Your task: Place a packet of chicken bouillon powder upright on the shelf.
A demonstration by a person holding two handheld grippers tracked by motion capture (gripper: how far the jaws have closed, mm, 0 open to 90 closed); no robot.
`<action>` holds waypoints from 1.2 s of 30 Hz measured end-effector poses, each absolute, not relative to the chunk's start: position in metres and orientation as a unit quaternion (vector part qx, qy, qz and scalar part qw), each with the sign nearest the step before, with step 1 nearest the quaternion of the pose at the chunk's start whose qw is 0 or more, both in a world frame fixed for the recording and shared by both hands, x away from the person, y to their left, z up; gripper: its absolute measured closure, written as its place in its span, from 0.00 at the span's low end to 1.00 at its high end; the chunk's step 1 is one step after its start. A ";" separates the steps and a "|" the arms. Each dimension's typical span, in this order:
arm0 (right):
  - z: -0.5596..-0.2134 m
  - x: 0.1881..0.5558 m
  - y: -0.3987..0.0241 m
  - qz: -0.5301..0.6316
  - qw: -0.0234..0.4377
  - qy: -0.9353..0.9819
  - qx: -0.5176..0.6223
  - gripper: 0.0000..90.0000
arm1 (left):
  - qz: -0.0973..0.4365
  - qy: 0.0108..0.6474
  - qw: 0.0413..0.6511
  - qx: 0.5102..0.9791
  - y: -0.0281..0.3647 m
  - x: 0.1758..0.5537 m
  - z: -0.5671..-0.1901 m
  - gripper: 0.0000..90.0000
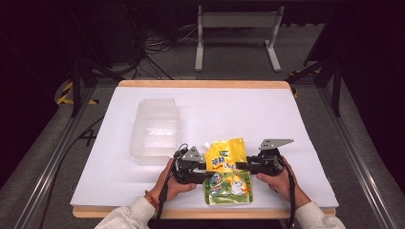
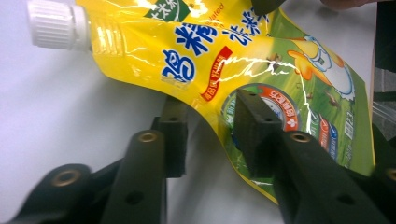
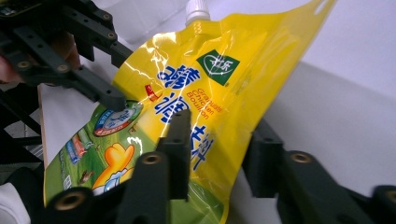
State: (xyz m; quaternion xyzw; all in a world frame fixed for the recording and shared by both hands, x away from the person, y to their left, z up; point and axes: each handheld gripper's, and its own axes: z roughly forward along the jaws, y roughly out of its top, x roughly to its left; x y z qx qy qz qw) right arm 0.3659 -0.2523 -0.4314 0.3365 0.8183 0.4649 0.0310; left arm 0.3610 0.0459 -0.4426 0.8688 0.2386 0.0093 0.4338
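Pouch (image 1: 229, 171): yellow and green spouted bag, white screw cap (image 1: 207, 144) at its far-left corner, lying near the front edge of the white worktop (image 1: 248, 107). Printed face up; "Granulated Chicken Bouillon" is legible in the right gripper view.

Left claw (image 1: 206, 170) comes in at the pouch's left edge, roughly mid-length. In the left gripper view 1 jaw lies over the printed face beside the round blue emblem and the other sits under the edge, which bends up between them. The 2 jaws stand apart with the film between them; whether they press on it I cannot tell.

Right claw (image 1: 241, 165) comes in at the pouch's right edge, opposite the left claw. In the right gripper view 1 jaw lies on the printed face and the other sits beyond and below the raised right edge. Jaws apart, film between them; contact not resolvable.

Clear plastic container (image 1: 155, 130): beyond and left of the pouch, apart from it.
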 end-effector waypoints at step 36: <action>-0.350 0.322 -0.220 0.562 0.137 0.789 0.205 1.00 | 0.138 0.208 0.484 0.839 0.082 0.349 -0.373 1.00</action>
